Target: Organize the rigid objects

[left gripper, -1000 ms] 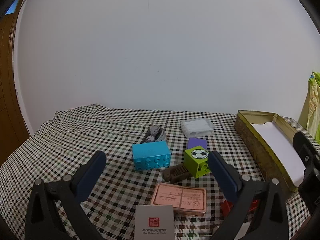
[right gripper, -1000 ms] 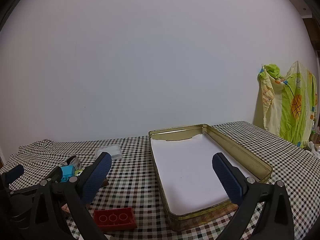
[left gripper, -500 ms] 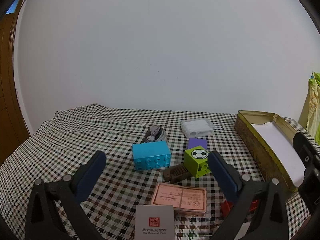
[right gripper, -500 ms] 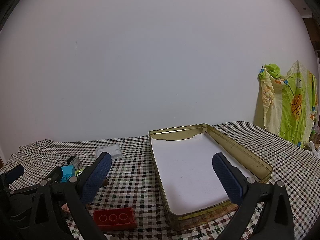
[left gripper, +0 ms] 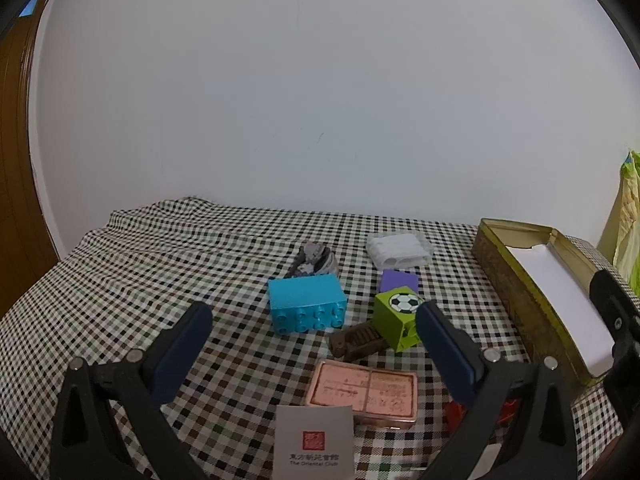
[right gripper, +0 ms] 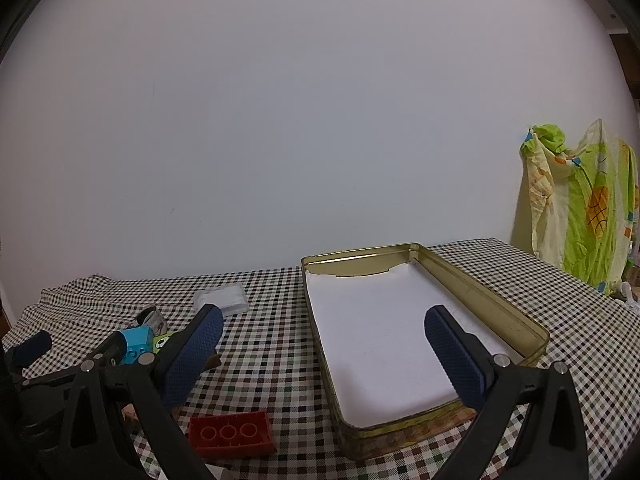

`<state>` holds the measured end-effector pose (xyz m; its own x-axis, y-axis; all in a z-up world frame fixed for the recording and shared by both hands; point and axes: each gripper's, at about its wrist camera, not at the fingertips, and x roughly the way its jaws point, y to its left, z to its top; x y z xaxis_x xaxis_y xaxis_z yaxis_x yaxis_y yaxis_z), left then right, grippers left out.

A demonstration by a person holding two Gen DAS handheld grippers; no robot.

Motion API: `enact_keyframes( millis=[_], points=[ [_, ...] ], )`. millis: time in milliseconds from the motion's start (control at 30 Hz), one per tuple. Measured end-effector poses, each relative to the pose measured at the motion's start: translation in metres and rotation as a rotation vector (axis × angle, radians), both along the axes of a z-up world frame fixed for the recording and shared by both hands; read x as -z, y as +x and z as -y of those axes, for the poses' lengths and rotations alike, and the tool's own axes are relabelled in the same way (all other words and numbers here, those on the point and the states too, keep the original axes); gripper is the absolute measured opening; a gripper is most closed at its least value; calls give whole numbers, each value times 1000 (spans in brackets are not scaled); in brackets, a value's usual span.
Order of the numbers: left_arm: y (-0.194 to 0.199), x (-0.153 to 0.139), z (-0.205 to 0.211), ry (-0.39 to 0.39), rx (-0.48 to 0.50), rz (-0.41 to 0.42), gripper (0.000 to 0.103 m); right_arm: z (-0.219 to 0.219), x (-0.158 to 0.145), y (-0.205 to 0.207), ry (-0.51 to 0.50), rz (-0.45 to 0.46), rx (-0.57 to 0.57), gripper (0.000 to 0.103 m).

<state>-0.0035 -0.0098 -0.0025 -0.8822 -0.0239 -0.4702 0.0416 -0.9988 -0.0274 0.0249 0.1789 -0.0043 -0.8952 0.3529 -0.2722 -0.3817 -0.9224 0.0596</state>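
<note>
Counts, both views together:

- Grippers: two. Left gripper (left gripper: 312,316), right gripper (right gripper: 320,320).
- Toy blocks: four. Blue block (left gripper: 306,308), green cube (left gripper: 398,318) with a football print, purple block (left gripper: 399,281), red brick (right gripper: 231,434).
- Tins: one gold tin (right gripper: 496,312), lined white.
- Flat boxes: one pink case (left gripper: 362,390), one clear box (left gripper: 400,249).
- Cards: one white card (left gripper: 314,442).
- Brown pieces: one (left gripper: 358,340).
- Grey lumps: one (left gripper: 314,258); kind unclear.
- Cloths: one checked cloth (left gripper: 160,264).
</note>
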Motion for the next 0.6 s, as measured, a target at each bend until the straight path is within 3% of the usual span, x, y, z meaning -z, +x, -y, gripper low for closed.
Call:
enact_keyframes(
  millis=[600],
  points=[
    [13,2,3,-34,-27,19,103,5,-3,8,37,-17,-18,102]
  ],
)
